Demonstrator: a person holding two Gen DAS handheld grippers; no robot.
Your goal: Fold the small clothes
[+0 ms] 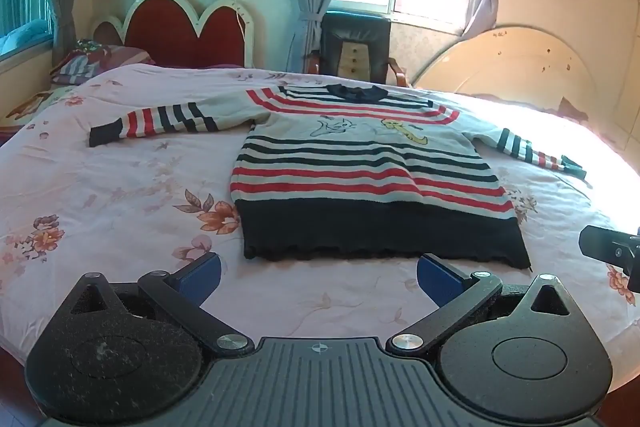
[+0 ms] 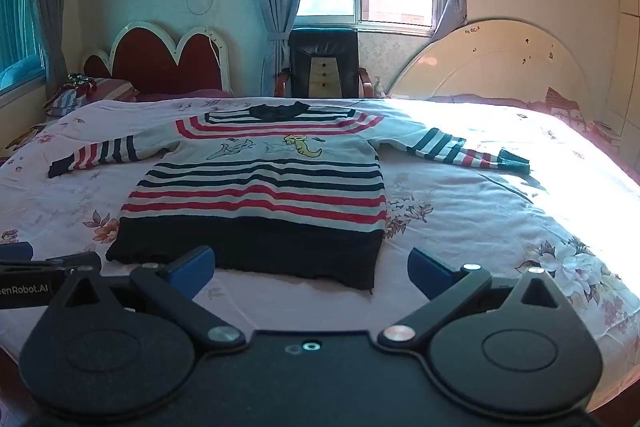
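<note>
Honestly, nothing had been folded yet at this point; the striped sweater (image 1: 360,163) lay face up and flat on the flowery bedsheet (image 1: 120,187), collar toward twelve o'clock, dark hem (image 1: 380,239) nearest the cameras, both sleeves spread out to nine and three. The left gripper (image 1: 318,277) hung just short of the hem with its blue pads wide apart and nothing between them; the right gripper (image 2: 312,273) was the same, wide and empty, sitting over the hem's lower edge around six o'clock in its own view. My guess was that the step in hand was the first grab; to do it well I'd go for the sleeves first, pinching the left cuff (image 1: 105,133) and the right cuff (image 2: 514,161) and laying each across the chest, keeping the fabric low so it didn't drag the body crooked; pinch only the knit, not the sheet underneath, since that sheet looked loose enough to bunch up.
</note>
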